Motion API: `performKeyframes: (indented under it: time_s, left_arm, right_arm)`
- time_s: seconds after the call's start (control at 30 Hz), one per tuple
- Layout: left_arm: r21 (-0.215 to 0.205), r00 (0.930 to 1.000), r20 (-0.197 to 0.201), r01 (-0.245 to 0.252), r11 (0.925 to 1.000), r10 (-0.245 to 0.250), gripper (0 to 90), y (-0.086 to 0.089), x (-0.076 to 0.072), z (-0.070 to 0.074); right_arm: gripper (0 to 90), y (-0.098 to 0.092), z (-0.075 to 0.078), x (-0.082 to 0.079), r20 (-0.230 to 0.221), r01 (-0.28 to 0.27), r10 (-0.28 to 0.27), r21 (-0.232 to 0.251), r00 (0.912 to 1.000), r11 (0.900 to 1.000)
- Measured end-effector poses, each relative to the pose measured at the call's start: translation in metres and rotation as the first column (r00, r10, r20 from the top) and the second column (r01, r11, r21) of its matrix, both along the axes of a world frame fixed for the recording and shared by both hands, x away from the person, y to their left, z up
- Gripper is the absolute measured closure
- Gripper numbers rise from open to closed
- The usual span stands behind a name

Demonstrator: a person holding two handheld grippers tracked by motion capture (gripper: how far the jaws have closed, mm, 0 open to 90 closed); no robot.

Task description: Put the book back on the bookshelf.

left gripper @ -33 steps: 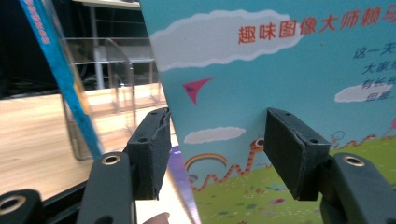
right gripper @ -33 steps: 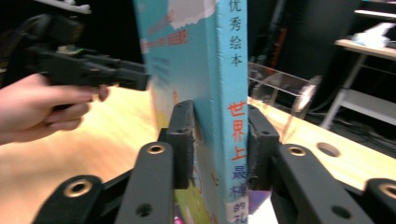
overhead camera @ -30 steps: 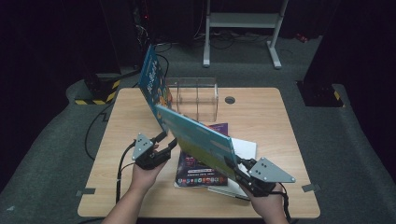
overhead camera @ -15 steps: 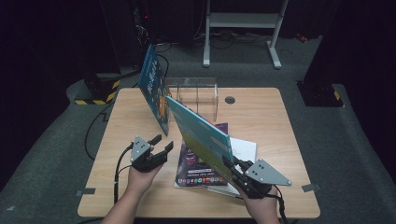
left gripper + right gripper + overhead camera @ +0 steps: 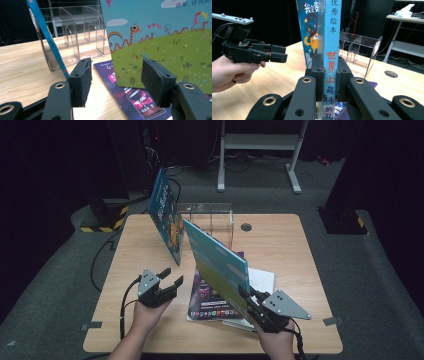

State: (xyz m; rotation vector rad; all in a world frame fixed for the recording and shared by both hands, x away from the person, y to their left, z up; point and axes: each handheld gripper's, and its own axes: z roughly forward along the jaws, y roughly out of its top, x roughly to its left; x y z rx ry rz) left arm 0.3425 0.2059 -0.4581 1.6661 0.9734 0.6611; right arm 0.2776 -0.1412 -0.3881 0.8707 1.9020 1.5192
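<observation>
Dark room all around, grey carpet underfoot, and a pale wooden table (image 5: 280,245) under the lights; at its far edge stands a clear acrylic file rack (image 5: 212,220), and a blue picture book (image 5: 167,217) leans tilted at the rack's left end; flat on the tabletop lies a purple magazine (image 5: 207,297), with white paper (image 5: 262,280) just beside it on the right. Now to the hands: the right gripper (image 5: 252,304) is clenched hard on the lower corner of a teal picture book (image 5: 217,260), and that book stands up on edge, raised over the magazine, slanting away towards the rack; in the right gripper view the book's spine (image 5: 332,57), with red and blue Chinese characters, runs straight up between the two black jaws, pads pressed on both sides. Over on the other side, the left gripper (image 5: 170,279) sits near the table's front left, jaws parted, nothing between them; in the left gripper view its pads (image 5: 83,81) frame bare tabletop and the magazine's edge, with the teal book's snake-and-meadow cover (image 5: 162,45) just beyond, apart from them.
</observation>
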Motion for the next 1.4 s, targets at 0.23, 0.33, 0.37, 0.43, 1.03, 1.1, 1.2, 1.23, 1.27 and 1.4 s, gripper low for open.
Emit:
performKeyframes:
  time_s: [0.23, 0.33, 0.37, 0.43, 1.03, 1.1, 1.2, 1.23, 1.27, 1.4]
  left_arm:
    - [-0.008, 0.9996, -0.020, 0.021, 0.9997, -0.021, 42.7, 0.004, -0.003, -0.003]
    - [-0.014, 0.9993, -0.025, 0.025, 0.9996, -0.026, 43.0, 0.005, -0.004, -0.004]
    - [-0.012, 0.9993, -0.023, 0.027, 0.9995, -0.028, 43.0, 0.005, -0.004, -0.004]
    - [-0.008, 0.9997, -0.010, 0.022, 0.9997, -0.022, 42.1, 0.005, -0.007, -0.004]
    - [-0.047, 0.9999, -0.012, 0.010, 0.9988, -0.010, 41.6, 0.016, -0.011, -0.003]
    - [-0.050, 0.9998, -0.016, 0.007, 0.9987, -0.008, 41.8, 0.018, -0.011, -0.004]
    - [-0.052, 0.9999, -0.014, 0.004, 0.9986, -0.005, 41.8, 0.019, -0.011, -0.004]
    - [-0.056, 0.9999, -0.016, 0.003, 0.9984, -0.004, 41.9, 0.020, -0.012, -0.003]
    - [-0.059, 0.9999, -0.013, 0.002, 0.9983, -0.003, 41.9, 0.020, -0.012, -0.003]
    - [-0.069, 0.9999, -0.013, -0.001, 0.9976, 0.000, 42.1, 0.021, -0.012, -0.003]
  right_arm:
    - [81.4, 0.005, 0.000, -0.002, 0.018, 0.012, -0.012, 0.009, 0.9998, 1.000]
    - [81.4, 0.007, 0.001, -0.001, 0.018, 0.022, -0.022, 0.018, 0.9996, 1.000]
    - [81.4, 0.008, 0.001, -0.001, 0.022, 0.024, -0.024, 0.018, 0.9995, 1.000]
    - [81.3, 0.009, 0.002, -0.001, 0.024, 0.026, -0.026, 0.019, 0.9994, 0.999]
    - [81.8, 0.035, 0.008, 0.003, 0.085, 0.060, -0.063, 0.041, 0.9943, 0.997]
    - [81.8, 0.037, 0.010, 0.005, 0.090, 0.061, -0.065, 0.047, 0.9938, 0.997]
    - [81.8, 0.040, 0.012, 0.009, 0.095, 0.068, -0.073, 0.059, 0.9928, 0.996]
    - [81.8, 0.042, 0.013, 0.010, 0.097, 0.069, -0.075, 0.064, 0.9924, 0.996]
    - [81.8, 0.043, 0.014, 0.011, 0.101, 0.071, -0.077, 0.066, 0.9919, 0.995]
    - [81.8, 0.047, 0.015, 0.015, 0.112, 0.073, -0.081, 0.071, 0.9904, 0.995]
